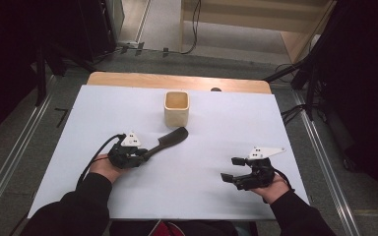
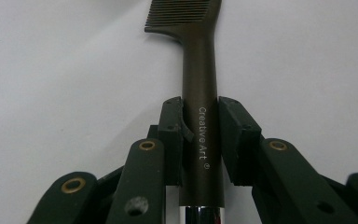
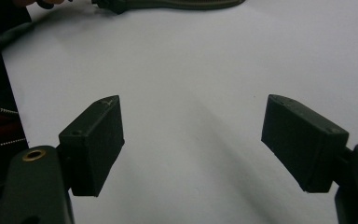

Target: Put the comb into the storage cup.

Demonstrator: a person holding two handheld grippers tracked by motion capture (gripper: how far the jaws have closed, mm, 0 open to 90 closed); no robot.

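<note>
So I've got the comb pinched by its handle in my left gripper, jaws pressed in on both sides right around the printed lettering, and the grip looks pretty square from the left gripper view. In the high view the comb runs from the gripper up and to the right, toothed end pointing toward the far side, lying low over the white table, can't really tell if it's fully lifted or still grazing the surface. The little beige square cup sits just beyond the comb's tip, near but not touching. My right gripper is off on the near right, jaws spread wide with nothing between them, just hovering over bare table. My read is I'm at the carry step: comb's grabbed, cup's the likely destination. Next move probably calls for raising the comb, tipping it more upright and lining one end up over the cup's opening before letting go. The opening's narrow, so aim matters.
</note>
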